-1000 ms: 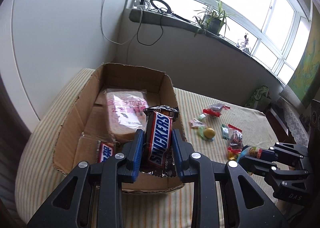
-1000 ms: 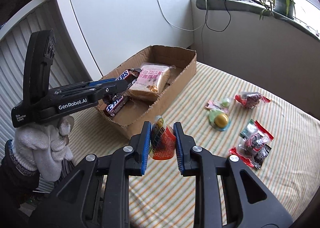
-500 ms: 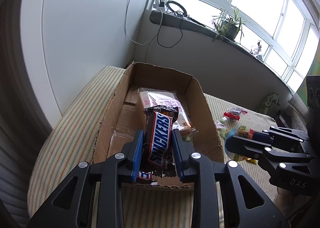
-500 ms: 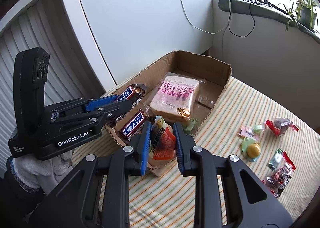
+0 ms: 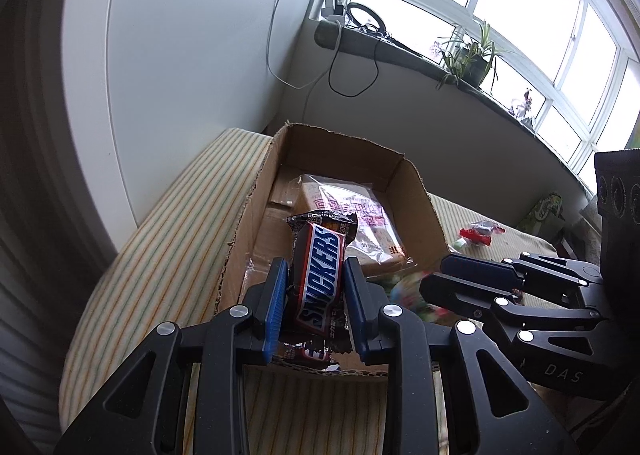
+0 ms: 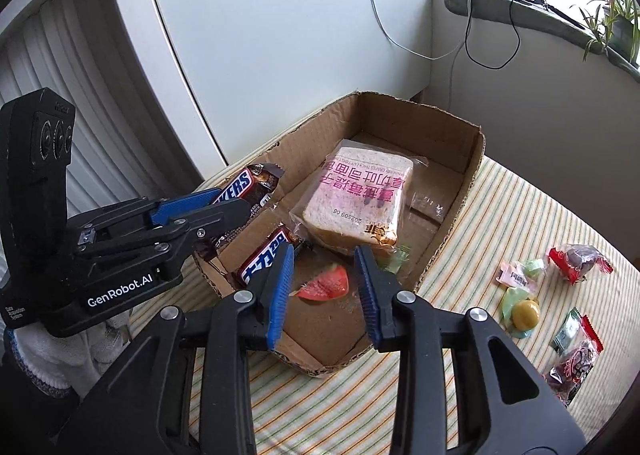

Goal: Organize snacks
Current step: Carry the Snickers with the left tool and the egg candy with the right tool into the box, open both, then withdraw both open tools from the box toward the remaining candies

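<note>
A cardboard box [image 6: 460, 215] sits on the striped table. Inside lie a wrapped bread slice [image 6: 356, 199], a second Snickers bar [image 6: 266, 255] and a red-orange snack packet [image 6: 326, 283]. My left gripper [image 5: 316, 291] is shut on a Snickers bar [image 5: 322, 275] and holds it over the box's near end; it also shows in the right wrist view [image 6: 224, 207]. My right gripper [image 6: 324, 275] is open above the red-orange packet, which lies blurred below the jaws. In the left wrist view the right gripper [image 5: 444, 275] hangs over the box's right wall [image 5: 416, 207].
Loose snacks lie on the table right of the box: a yellow-capped jelly cup [image 6: 524, 313], a small pink and green candy [image 6: 518, 273], a red-wrapped sweet [image 6: 580, 257] and red packets [image 6: 576, 355]. A white wall and a windowsill with cables and plants stand behind.
Both grippers moved over the box. My right gripper opened and let go of the red-orange packet, which is now in the box. The left gripper still grips the Snickers bar.
</note>
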